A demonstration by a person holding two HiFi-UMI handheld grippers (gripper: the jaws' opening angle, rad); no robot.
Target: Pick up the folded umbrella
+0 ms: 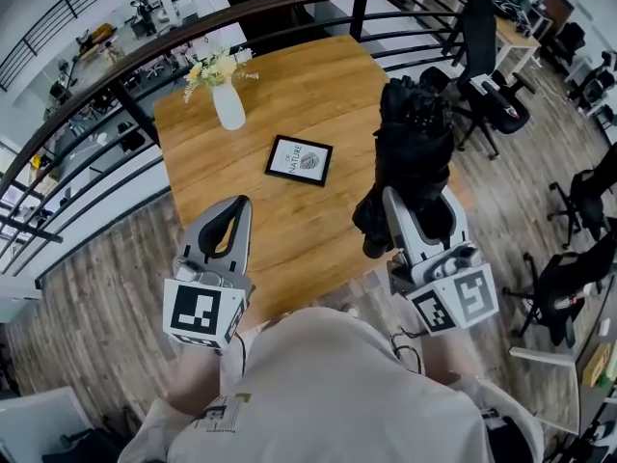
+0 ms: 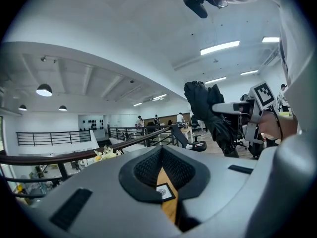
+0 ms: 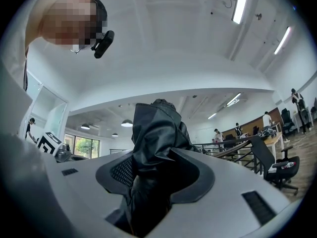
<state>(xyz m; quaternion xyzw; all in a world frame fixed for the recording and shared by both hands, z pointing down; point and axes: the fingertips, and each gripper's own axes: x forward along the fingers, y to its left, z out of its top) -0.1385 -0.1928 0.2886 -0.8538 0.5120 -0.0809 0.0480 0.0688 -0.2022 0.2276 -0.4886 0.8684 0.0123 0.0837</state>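
Observation:
The folded umbrella (image 1: 415, 143) is a black bundle standing upright over the right edge of the wooden table (image 1: 289, 95). My right gripper (image 1: 416, 215) is shut on its lower part and holds it off the table. In the right gripper view the umbrella (image 3: 156, 133) fills the space between the jaws of the right gripper (image 3: 153, 177). My left gripper (image 1: 237, 210) hovers over the table's near left edge, jaws together with nothing in them. The left gripper view looks past the left gripper (image 2: 166, 182) and shows the umbrella (image 2: 208, 108) held at the right.
A white vase of flowers (image 1: 227, 99) stands at the table's far left, and a framed picture (image 1: 300, 159) lies flat in the middle. A dark curved railing (image 1: 145, 46) runs behind the table. Black office chairs (image 1: 492, 85) stand to the right on the wood floor.

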